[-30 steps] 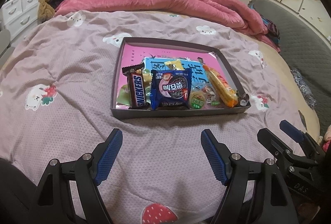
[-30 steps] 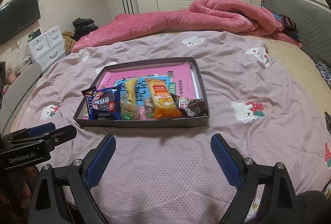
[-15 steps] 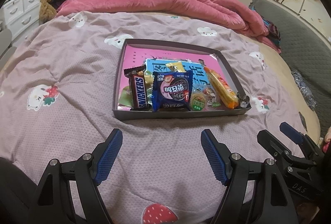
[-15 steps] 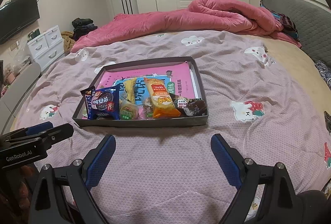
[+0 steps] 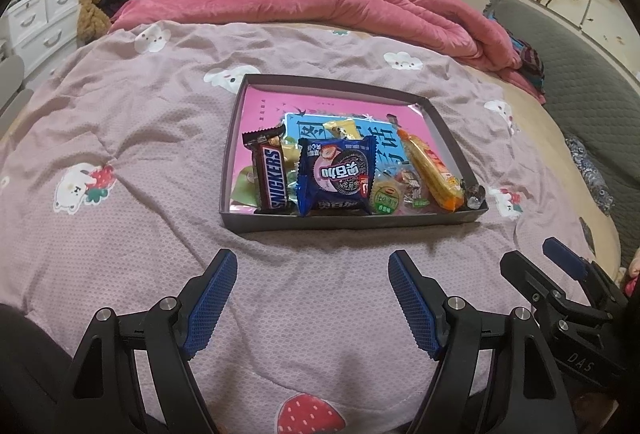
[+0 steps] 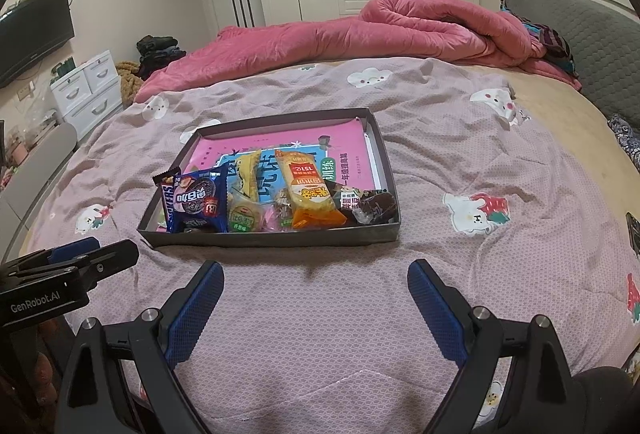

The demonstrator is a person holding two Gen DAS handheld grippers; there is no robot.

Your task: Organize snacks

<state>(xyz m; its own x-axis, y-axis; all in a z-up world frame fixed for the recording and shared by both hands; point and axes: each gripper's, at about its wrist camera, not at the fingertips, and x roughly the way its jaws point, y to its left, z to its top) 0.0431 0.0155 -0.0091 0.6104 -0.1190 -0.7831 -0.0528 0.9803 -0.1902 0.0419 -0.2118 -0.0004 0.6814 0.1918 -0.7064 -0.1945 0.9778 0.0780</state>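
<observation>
A shallow dark tray (image 5: 352, 224) (image 6: 272, 238) sits on the bed with snacks piled along its near side: a Snickers bar (image 5: 272, 179) (image 6: 167, 199), a blue cookie pack (image 5: 340, 175) (image 6: 198, 199), a long orange wafer pack (image 5: 432, 169) (image 6: 310, 193), a small green round snack (image 5: 386, 198) (image 6: 244, 220) and dark wrapped sweets (image 6: 372, 207). My left gripper (image 5: 312, 266) is open and empty, short of the tray's near edge. My right gripper (image 6: 314, 274) is open and empty too, also short of the tray.
The tray lies on a mauve quilt (image 5: 140, 137) with bear prints. A rolled pink duvet (image 5: 320, 5) (image 6: 360, 33) lies behind it. A grey headboard (image 5: 580, 49) is on the right. White drawers (image 6: 86, 89) stand at the left. Pink and blue booklets (image 5: 272, 105) line the tray.
Both grippers have drawn slightly closer to the tray and tilted a little. Both stay open and empty. The snacks have not moved.
</observation>
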